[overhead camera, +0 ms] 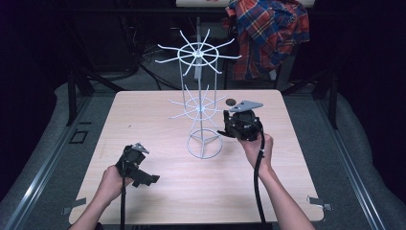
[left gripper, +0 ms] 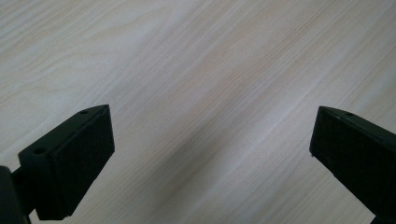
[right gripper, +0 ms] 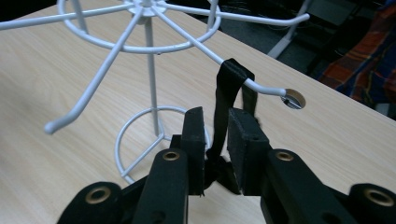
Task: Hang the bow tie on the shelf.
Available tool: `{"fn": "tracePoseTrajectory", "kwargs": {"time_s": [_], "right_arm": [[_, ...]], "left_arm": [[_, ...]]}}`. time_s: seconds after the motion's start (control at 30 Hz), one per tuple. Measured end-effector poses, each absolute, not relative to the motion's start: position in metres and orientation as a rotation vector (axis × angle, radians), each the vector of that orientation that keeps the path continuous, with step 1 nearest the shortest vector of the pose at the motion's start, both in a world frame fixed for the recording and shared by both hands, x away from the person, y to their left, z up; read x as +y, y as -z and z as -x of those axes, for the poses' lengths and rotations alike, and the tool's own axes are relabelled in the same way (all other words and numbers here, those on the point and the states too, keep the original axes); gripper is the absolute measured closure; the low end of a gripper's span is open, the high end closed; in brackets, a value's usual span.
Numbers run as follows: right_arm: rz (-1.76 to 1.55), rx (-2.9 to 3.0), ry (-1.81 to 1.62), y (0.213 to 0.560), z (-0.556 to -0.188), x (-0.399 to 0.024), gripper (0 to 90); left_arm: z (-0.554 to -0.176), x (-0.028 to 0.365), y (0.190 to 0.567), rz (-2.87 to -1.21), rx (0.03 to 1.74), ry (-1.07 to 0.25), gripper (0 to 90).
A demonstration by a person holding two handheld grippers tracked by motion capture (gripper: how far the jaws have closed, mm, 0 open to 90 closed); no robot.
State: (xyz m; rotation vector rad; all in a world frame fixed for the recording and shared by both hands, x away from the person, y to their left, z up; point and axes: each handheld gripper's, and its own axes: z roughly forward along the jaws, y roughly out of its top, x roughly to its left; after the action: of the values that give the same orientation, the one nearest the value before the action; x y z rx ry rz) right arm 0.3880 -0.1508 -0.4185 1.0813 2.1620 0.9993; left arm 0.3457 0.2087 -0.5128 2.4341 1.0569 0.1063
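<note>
At the left, above the pale wood-grain counter (overhead camera: 158, 201), we hold the left gripper (overhead camera: 149, 180) low and tipped toward the board. In the left gripper view its two black fingers (left gripper: 70, 163) stand wide apart, with bare wood between them and nothing held.

At the middle of the counter we see the white wire display stand with two tiers of radiating hooked arms (overhead camera: 201, 108). It stands upright on its round ring base, the upper tier well above the lower one.

To the right of the stand we hold the right gripper (overhead camera: 223, 125), raised off the counter and pointed left toward the lower tier. In the right gripper view its fingers (right gripper: 194, 140) stand narrow and are closed on the black elastic band (right gripper: 229, 98), which runs up from between them. The band is looped over one wire arm of the lower tier, near that arm's upturned tip, and it hangs taut down to the fingers.

Just past that tip a small round hole (right gripper: 294, 99) is set into the counter top. Beyond the far right corner, a red, blue and white plaid cloth (overhead camera: 268, 33) hangs over a frame.
</note>
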Motion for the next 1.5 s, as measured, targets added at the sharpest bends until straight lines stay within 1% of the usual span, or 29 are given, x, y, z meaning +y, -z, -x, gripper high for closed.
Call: {"fn": "tracePoseTrajectory", "kwargs": {"time_s": [0.13, 0.23, 0.3, 0.37, 0.4, 0.53, 0.63, 1.07, 1.2, 1.4, 1.47, 1.5], "right_arm": [[-1.121, 2.15, -0.976, 0.422, -0.393, -0.15, 76.7], [-1.136, 2.122, -0.983, 0.422, -0.395, -0.152, 73.7], [-1.141, 2.12, -1.004, 0.422, -0.397, -0.152, 70.1], [-1.142, 2.114, -1.031, 0.422, -0.399, -0.152, 69.9], [-1.141, 2.115, -1.041, 0.423, -0.401, -0.152, 70.6], [-1.123, 2.114, -1.051, 0.424, -0.403, -0.148, 79.9], [-1.114, 2.111, -1.061, 0.425, -0.404, -0.144, 84.1], [-1.041, 2.163, -1.079, 0.421, -0.409, -0.133, 84.5], [-1.036, 2.177, -1.085, 0.421, -0.409, -0.134, 81.8], [-1.027, 2.196, -1.082, 0.416, -0.402, -0.142, 68.9], [-1.023, 2.191, -1.086, 0.416, -0.4, -0.143, 68.3], [-1.015, 2.201, -1.075, 0.414, -0.396, -0.146, 65.3]], "left_arm": [[-0.346, 0.209, 0.513, -2.435, 1.057, -0.107, 0.1], [-0.346, 0.209, 0.513, -2.437, 1.056, -0.106, 0.1], [-0.346, 0.209, 0.513, -2.437, 1.056, -0.105, 0.1], [-0.346, 0.208, 0.513, -2.435, 1.058, -0.104, 0.1], [-0.346, 0.208, 0.513, -2.435, 1.056, -0.103, 0.1], [-0.346, 0.208, 0.513, -2.439, 1.054, -0.104, 0.1], [-0.346, 0.208, 0.513, -2.436, 1.056, -0.104, 0.1], [-0.346, 0.208, 0.513, -2.439, 1.052, -0.101, 0.1], [-0.346, 0.208, 0.513, -2.438, 1.051, -0.101, 0.1], [-0.346, 0.208, 0.513, -2.434, 1.051, -0.099, 0.1], [-0.346, 0.208, 0.513, -2.438, 1.049, -0.101, 0.1], [-0.346, 0.208, 0.513, -2.438, 1.048, -0.102, 0.1]]}}
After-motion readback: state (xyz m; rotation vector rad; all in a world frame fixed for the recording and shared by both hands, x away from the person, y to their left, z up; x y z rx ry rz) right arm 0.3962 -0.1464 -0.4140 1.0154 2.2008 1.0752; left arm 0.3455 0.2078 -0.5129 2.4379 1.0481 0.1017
